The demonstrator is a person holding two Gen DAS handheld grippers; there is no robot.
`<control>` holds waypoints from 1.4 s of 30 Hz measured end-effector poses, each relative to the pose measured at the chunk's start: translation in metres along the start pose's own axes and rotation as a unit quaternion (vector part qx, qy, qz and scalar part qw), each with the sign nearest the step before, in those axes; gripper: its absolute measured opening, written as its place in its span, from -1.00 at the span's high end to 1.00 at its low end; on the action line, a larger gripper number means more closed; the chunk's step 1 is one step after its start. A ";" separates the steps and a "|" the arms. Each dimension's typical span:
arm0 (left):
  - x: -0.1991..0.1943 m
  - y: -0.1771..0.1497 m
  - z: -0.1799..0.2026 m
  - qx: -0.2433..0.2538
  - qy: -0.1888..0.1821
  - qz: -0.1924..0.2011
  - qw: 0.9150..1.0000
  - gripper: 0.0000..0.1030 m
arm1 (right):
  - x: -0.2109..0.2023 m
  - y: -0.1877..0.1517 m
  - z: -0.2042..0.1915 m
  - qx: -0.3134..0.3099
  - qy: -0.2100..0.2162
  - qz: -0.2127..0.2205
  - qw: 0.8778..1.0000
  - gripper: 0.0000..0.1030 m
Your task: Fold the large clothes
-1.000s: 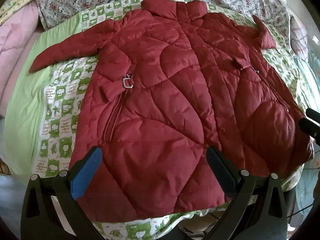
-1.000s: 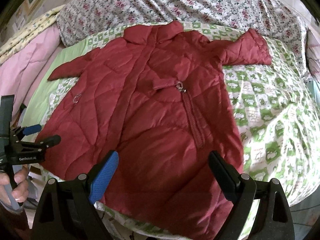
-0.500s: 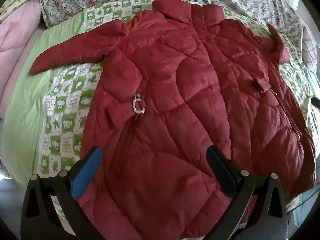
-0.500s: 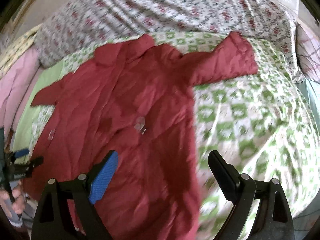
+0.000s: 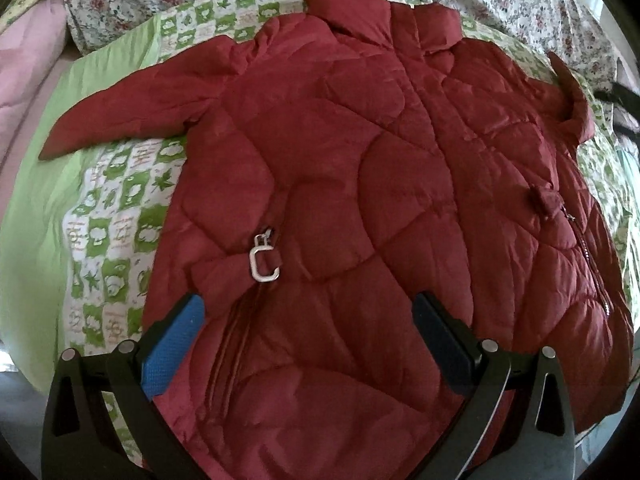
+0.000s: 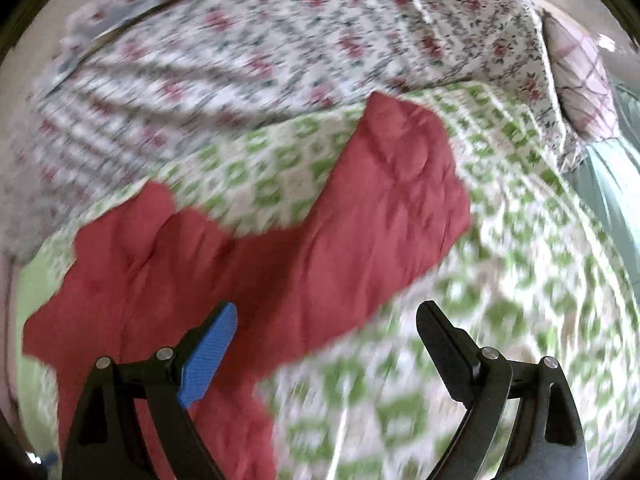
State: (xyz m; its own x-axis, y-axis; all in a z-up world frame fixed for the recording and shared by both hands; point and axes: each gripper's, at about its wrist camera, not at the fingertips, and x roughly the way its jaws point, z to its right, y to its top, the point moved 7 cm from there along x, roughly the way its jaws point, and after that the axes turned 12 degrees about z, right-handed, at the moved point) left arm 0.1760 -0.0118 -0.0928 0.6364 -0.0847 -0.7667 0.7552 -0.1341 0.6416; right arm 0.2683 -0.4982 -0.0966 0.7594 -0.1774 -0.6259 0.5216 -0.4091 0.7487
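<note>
While one red quilted coat (image 5: 360, 200) lies spread flat on the green checked bedspread (image 5: 116, 216), the left gripper (image 5: 308, 344) hovers over its near left pocket, jaws wide apart and empty. Farther right, the right gripper (image 6: 326, 344), also spread and empty, faces the coat's right sleeve (image 6: 384, 200).

A green-and-white checked quilt (image 5: 116, 216) covers the bed, with floral bedding (image 6: 248, 52) behind and a pink blanket (image 5: 24, 56) alongside.

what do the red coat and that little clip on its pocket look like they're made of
Red quilted coat: probably padded nylon or polyester shell; it has a slight sheen and puffy stitched panels.
Silver C-shaped zipper clip: looks like polished metal, bright and reflective, though plated plastic is possible.
</note>
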 end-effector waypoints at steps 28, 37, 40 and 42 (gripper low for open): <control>0.026 0.001 0.005 -0.002 -0.005 -0.015 1.000 -1.00 | 0.069 0.048 -0.012 -0.004 0.048 0.034 0.998 0.79; 0.016 0.001 -0.012 -0.039 -0.020 -0.011 0.999 -1.00 | 0.008 -0.044 -0.128 -0.067 0.225 0.019 0.972 0.78; 0.012 0.003 -0.020 -0.054 -0.028 -0.007 0.998 -1.00 | -0.001 -0.079 -0.167 -0.097 0.262 -0.001 0.960 0.78; 0.009 0.004 -0.025 -0.063 -0.035 -0.004 0.997 -1.00 | -0.002 -0.098 -0.187 -0.122 0.274 -0.012 0.954 0.78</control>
State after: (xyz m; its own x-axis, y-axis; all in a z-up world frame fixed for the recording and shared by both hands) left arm 0.1885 0.0116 -0.0963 0.6211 -0.1539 -0.7684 0.7766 -0.0110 0.6299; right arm 0.2888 -0.2904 -0.1281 0.8006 0.3513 -0.4854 0.5653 -0.1746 0.8062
